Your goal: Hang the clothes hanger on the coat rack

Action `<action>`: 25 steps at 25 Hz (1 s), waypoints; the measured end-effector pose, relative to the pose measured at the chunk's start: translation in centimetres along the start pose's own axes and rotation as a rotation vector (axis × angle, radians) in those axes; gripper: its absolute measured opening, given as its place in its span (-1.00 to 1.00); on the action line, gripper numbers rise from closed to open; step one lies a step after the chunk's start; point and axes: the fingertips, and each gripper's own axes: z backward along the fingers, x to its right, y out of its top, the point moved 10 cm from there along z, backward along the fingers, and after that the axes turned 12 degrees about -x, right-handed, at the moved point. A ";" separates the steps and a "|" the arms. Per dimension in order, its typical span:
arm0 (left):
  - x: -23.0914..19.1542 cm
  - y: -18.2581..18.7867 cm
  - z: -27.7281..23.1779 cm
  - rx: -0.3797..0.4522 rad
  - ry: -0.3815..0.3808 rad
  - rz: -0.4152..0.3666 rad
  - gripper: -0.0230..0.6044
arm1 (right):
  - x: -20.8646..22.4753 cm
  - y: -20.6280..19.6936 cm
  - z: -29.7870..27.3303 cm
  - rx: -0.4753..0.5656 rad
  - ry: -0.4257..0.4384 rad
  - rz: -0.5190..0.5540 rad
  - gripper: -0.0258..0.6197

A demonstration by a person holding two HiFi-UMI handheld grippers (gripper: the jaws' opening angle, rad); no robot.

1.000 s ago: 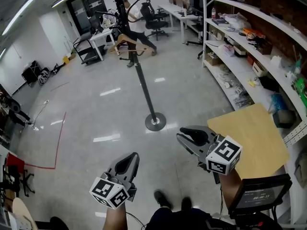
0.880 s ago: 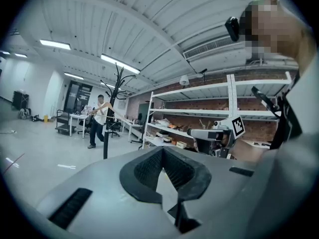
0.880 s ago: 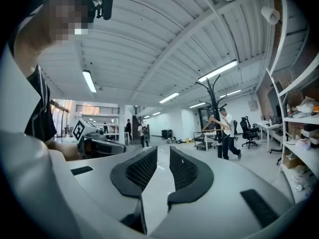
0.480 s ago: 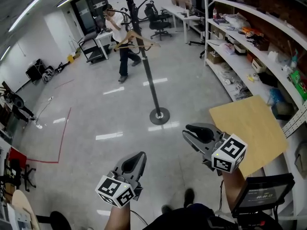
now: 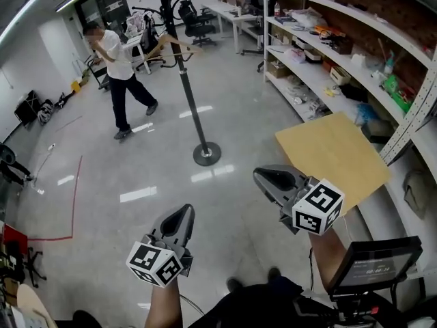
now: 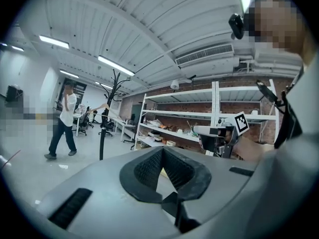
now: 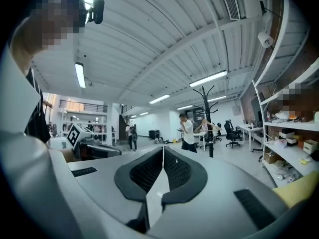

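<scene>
Looking steeply down, the head view shows both tools at once. The left gripper (image 5: 181,215) and the right gripper (image 5: 265,178) are held out over the floor (image 5: 157,132), well apart from each other. Their tips appear only from above there. The two gripper views look straight along the jaws, and in each the ribbed pads are pressed together with nothing between them.

The clothes hanger (image 5: 172,43) is wooden and hangs high on the black coat rack (image 5: 186,87), far across the room from both grippers. Only the head view shows the rack's round base on the floor. A person in a white top (image 5: 121,67) walks just to the left of the rack.

Only the left gripper view catches the right gripper from the side, in front of the shelving (image 5: 321,74). Only the right gripper view shows a second, more distant figure (image 7: 132,136). Both gripper views also take in a white ribbed ceiling with light strips (image 6: 114,66), which the head view barely shows.

The floor is glossy grey and reflects the lights, with a red line (image 5: 74,197) marked on it at the left. Long, cluttered shelves run along a brick wall on the right. A pale wooden board (image 5: 334,156) lies beside the right gripper, and a small screen (image 5: 372,268) sits nearer the person. Office chairs (image 5: 193,20) and a desk (image 5: 229,12) stand at the far end.
</scene>
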 end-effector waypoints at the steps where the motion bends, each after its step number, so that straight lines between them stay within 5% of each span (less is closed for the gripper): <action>1: 0.3 0.0 0.2 -0.004 0.006 -0.005 -0.93 | -0.1 0.0 0.4 0.001 0.001 0.000 -0.89; 25: 4.3 1.8 -1.1 0.061 0.046 -0.029 -0.93 | 2.9 1.3 3.7 0.017 -0.012 0.038 -0.90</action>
